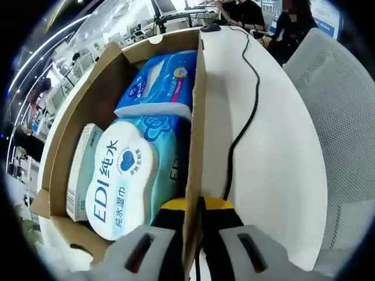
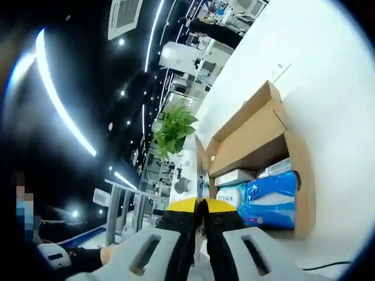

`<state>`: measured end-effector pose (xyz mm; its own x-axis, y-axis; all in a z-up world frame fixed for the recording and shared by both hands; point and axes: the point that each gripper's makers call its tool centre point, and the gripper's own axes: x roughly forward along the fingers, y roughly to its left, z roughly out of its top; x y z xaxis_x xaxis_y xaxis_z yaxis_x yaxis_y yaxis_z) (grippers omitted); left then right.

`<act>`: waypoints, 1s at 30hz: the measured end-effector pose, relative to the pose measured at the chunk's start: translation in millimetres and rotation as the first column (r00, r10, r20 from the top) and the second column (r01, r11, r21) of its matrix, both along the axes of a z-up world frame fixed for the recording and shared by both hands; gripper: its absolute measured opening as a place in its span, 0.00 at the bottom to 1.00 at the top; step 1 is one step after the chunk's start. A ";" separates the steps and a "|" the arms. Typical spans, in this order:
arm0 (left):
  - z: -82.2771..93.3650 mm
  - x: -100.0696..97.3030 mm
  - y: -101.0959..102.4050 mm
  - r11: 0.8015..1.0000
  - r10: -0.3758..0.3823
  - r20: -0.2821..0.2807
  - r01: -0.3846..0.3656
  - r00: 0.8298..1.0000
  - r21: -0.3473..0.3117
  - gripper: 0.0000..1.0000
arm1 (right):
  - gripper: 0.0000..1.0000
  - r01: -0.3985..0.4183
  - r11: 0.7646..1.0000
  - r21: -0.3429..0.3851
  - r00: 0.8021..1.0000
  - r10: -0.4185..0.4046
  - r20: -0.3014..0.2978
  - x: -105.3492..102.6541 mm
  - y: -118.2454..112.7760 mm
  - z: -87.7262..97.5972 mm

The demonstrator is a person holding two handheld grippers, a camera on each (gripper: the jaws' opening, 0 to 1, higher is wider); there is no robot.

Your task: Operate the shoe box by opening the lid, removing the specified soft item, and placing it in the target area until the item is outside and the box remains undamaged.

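An open cardboard shoe box (image 1: 88, 99) lies on a white table (image 1: 281, 164). Inside are a soft white-and-teal EDI wipes pack (image 1: 126, 175), a blue wipes pack (image 1: 161, 85) behind it and a small carton (image 1: 82, 170) at the left. My left gripper (image 1: 196, 213) is shut on the upright cardboard panel (image 1: 199, 117) along the box's right side, which looks like the lid. From the right gripper view the box (image 2: 252, 146) stands tilted, with the blue pack (image 2: 272, 199) and the EDI pack (image 2: 231, 196) showing. My right gripper (image 2: 202, 213) is shut on a thin cardboard edge (image 2: 203, 164) of the box.
A black cable (image 1: 249, 99) runs across the table to the right of the box, up to a mouse (image 1: 210, 27). A white mesh chair (image 1: 345, 117) stands at the right edge. People sit at the far end (image 1: 246, 12). A green plant (image 2: 176, 132) and desks stand beyond the box.
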<state>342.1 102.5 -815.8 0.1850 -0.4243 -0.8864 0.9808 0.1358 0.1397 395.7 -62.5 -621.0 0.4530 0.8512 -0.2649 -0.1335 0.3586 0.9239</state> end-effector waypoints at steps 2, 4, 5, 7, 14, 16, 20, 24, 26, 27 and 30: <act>0.0 0.1 0.2 1.000 0.003 -0.004 -0.003 1.000 0.000 0.03 | 0.00 0.011 1.000 0.010 1.000 -0.011 0.001 -2.2 -3.6 2.2; 0.3 -0.1 0.2 1.000 -0.001 0.000 0.001 1.000 0.000 0.03 | 0.00 0.024 0.999 0.028 1.000 -0.024 -0.002 -2.4 -8.7 5.0; 0.4 -0.2 0.2 1.000 -0.002 0.000 0.002 1.000 0.000 0.03 | 0.00 0.031 0.999 0.033 1.000 -0.031 0.000 -3.5 -9.7 6.9; 0.7 -0.5 0.0 1.000 -0.004 -0.001 0.004 1.000 0.000 0.03 | 0.00 0.042 0.998 0.045 0.999 -0.042 0.000 -3.9 -14.6 9.3; 0.6 -0.1 -0.4 1.000 0.001 -0.008 -0.001 1.000 0.000 0.03 | 0.00 0.051 0.998 0.047 0.999 -0.052 0.014 -15.9 -31.8 16.8; 0.5 -0.2 -0.4 1.000 -0.004 -0.004 0.004 1.000 -0.001 0.03 | 0.00 0.058 0.997 0.053 0.998 -0.058 0.011 -20.6 -36.6 16.1; 0.3 -0.3 -0.3 1.000 -0.004 -0.003 0.004 1.000 -0.001 0.03 | 0.00 0.053 0.998 0.036 0.999 -0.054 0.004 -32.1 -47.1 12.4; 0.1 -0.1 -0.2 1.000 -0.004 -0.001 0.004 1.000 -0.001 0.03 | 0.00 0.070 0.996 0.049 0.997 -0.071 0.008 -41.9 -57.0 14.0; 0.2 -0.1 -0.2 1.000 -0.004 -0.001 0.004 1.000 -0.001 0.03 | 0.00 0.075 0.996 0.048 0.997 -0.075 0.008 -46.5 -60.9 14.9; 0.3 -0.1 -0.2 1.000 -0.004 -0.001 0.004 1.000 -0.001 0.03 | 0.00 0.076 0.996 0.046 0.997 -0.077 0.011 -48.2 -62.5 15.4; 0.2 0.1 -0.1 1.000 -0.005 0.000 0.005 1.000 -0.001 0.03 | 0.00 0.088 0.995 0.047 0.996 -0.089 0.017 -52.1 -67.8 17.4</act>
<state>342.2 102.3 -815.6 0.1825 -0.4259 -0.8862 0.9816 0.1311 0.1391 343.6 -130.3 -603.6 0.5317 0.8186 -0.2171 -0.1204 0.3269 0.9374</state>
